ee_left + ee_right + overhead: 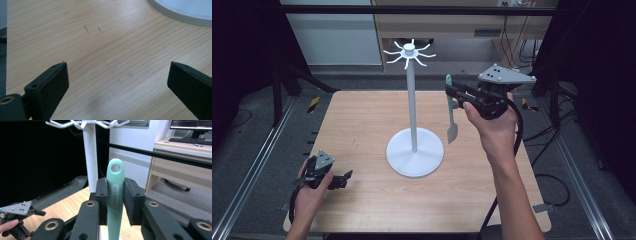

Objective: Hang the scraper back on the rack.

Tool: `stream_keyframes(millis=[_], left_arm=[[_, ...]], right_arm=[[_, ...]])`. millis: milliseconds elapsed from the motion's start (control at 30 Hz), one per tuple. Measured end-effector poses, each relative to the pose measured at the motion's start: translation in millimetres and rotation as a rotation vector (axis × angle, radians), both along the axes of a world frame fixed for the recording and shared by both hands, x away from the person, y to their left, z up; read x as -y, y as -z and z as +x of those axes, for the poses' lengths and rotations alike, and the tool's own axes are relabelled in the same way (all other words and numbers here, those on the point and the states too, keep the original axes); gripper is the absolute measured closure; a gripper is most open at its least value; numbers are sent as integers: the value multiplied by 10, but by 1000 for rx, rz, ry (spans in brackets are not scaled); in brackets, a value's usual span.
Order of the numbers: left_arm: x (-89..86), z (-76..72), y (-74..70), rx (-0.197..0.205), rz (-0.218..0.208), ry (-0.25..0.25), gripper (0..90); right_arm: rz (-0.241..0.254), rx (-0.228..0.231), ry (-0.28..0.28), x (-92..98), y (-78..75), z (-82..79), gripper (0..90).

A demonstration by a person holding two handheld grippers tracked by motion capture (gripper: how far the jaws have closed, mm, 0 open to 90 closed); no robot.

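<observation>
**Caller:** Spatula (451, 112) up in the air, folks! Mint-green handle, grey blade hanging straight down, and it's clear of the wooden table (362, 125), just to the right of the white stand (413, 107).

**Analyst:** And look who has it: the right gripper (451, 91), raised high at the right side, jaws clamped on the upper handle. In the right gripper view the spatula (115, 195) stands upright between the two black pads, pressed on both sides, with the hanging hole at its tip poking above them.

**Caller:** How close to the hooks?

**Analyst:** The ring of hooks (409, 52) crowns the pole, and the handle's tip sits lower than that and off to the right. From the right gripper view the hooks (86, 123) spread across the top edge, the pole (90, 157) just behind and left of the handle.

**Caller:** And the other side?

**Analyst:** The left gripper (343, 179) is down low at the near left corner, held in the person's left hand (309, 192). Jaws spread wide, nothing between them. The left gripper view confirms it: bare wood grain between two well-parted pads, with the rim of the stand's round base (180, 13) curving across the top right.

**Caller:** The base (415, 152) sits about mid-table, well apart from that left gripper.
</observation>
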State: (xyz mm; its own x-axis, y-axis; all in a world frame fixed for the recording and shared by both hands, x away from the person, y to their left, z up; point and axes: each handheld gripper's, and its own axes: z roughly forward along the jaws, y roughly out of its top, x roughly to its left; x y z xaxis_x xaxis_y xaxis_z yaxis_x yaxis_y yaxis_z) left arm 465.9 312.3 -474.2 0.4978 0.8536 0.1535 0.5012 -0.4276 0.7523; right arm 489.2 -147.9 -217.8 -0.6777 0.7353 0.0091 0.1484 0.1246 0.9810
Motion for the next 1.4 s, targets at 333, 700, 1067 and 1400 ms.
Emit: stream_keyframes(millis=[333, 700, 1067, 1400], left_arm=[[0, 1, 3, 0, 0, -2, 33], [0, 1, 2, 0, 0, -1, 33], [4, 0, 3, 2, 0, 0, 33], [6, 1, 4, 1, -1, 2, 33]], right_arm=[[0, 17, -4, -55, -101, -7, 748], [3, 34, -18, -110, -203, -15, 748], [0, 43, -49, -271, -267, -50, 748], [-7, 48, -62, -386, -315, -34, 747]])
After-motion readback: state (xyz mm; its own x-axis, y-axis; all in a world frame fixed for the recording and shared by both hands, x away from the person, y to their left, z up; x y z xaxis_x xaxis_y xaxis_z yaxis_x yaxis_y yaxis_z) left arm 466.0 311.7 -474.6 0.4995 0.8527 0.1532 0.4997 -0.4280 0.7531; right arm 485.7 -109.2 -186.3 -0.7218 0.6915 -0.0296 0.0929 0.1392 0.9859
